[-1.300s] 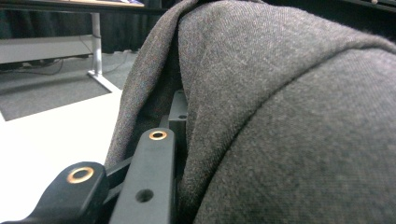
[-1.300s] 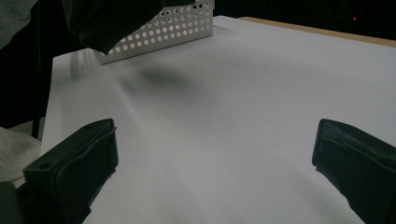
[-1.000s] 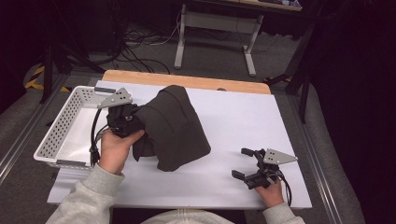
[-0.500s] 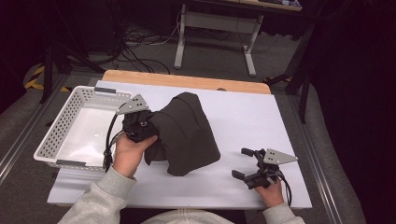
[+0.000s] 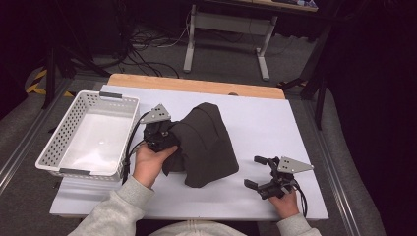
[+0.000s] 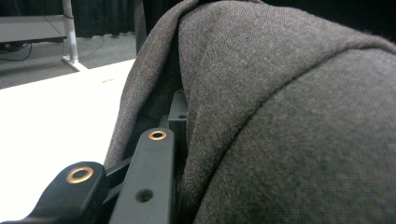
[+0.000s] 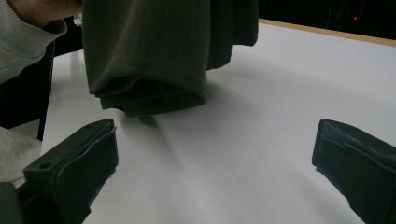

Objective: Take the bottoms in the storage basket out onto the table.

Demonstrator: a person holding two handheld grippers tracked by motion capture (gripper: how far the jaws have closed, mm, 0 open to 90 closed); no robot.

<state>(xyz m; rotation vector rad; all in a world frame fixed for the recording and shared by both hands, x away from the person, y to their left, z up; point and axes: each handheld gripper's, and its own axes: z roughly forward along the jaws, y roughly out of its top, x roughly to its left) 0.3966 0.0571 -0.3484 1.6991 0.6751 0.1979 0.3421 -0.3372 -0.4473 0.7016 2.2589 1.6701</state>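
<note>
Since the earlier frames the left gripper (image 5: 164, 135) has carried the dark grey cloth (image 5: 204, 145) away from the white basket (image 5: 64, 142) and toward the middle of the worktop (image 5: 275, 123), sinking a little as it goes; the bundle that hung beside the basket's rim a second ago now sits further right, with its lower edge on the white surface. The right gripper (image 5: 260, 174) has kept its place near the front right of the worktop.

The left gripper's fingers are closed on the cloth: in the left gripper view the black fingers (image 6: 154, 177) lie tight together and the grey knit (image 6: 280, 116) folds over and around them, hiding the tips. In the high view the cloth stands up in a peaked heap from the gripper and drapes down to the right, its bottom folds resting on the worktop between the two grippers.

The right gripper's fingers stand wide apart with nothing between them. In the right gripper view the two dark pads (image 7: 79, 163) frame bare white worktop, and the folded lower edge of the cloth (image 7: 149, 93) lies ahead of them, near but not touching. The person's left sleeve (image 7: 23, 42) shows at the upper left of that view. The basket sits at the left edge of the worktop, apart from the cloth.
</note>
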